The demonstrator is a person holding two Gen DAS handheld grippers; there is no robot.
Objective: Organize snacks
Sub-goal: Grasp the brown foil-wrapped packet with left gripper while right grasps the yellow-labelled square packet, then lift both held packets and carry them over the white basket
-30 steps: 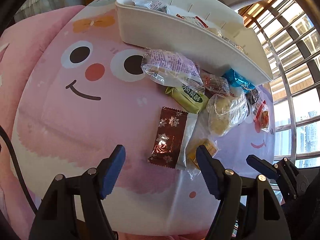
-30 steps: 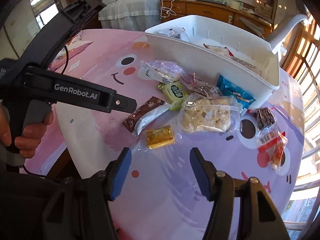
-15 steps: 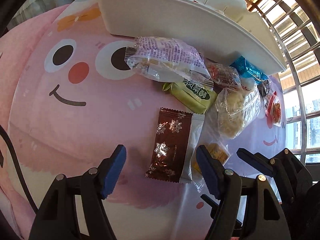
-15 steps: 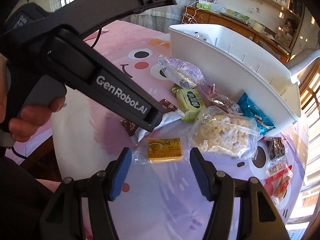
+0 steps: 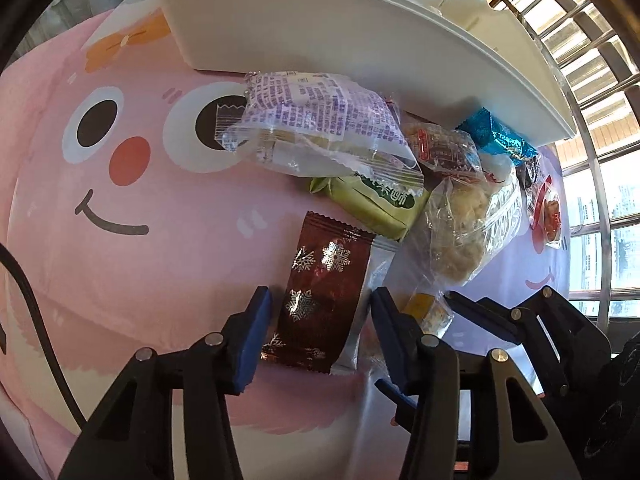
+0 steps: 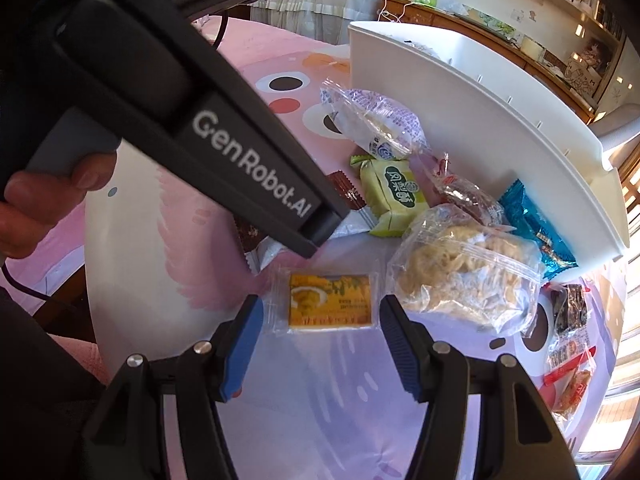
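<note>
The biggest thing in front of me is the counter [image 5: 168, 240], draped in a pink and lilac cloth printed with smiling cartoon faces. At its far side sits the long white bin [image 5: 360, 40], its near wall facing me, a few packets just visible over its rim in the left wrist view.

Against the foot of that wall lies the snack pile. Largest is the clear zip bag of pale crisps [image 6: 464, 276], then the clear packet with purple print [image 5: 320, 120], which overlaps the green pastry pack [image 5: 372, 204]. A blue foil packet [image 6: 536, 232] is wedged beside the bin wall, a small reddish sweet bag [image 5: 444, 148] next to it, and a few little packets [image 6: 568, 336] lie off at the right edge of the cloth.

My left claw [image 5: 320, 320] points steeply down at the brown snowflake wrapper [image 5: 324, 288], which lies flat on the cloth between the two blue pads. The jaws are closing, though I still see a sliver of gap on each side, so nothing is pinched yet.

My right claw [image 6: 322, 320] hovers spread around the small yellow cake [image 6: 332, 300] in its clear wrap, pads clear of it on both sides. A hand [image 6: 44, 204] grips the left tool's handle at the edge of that view.
</note>
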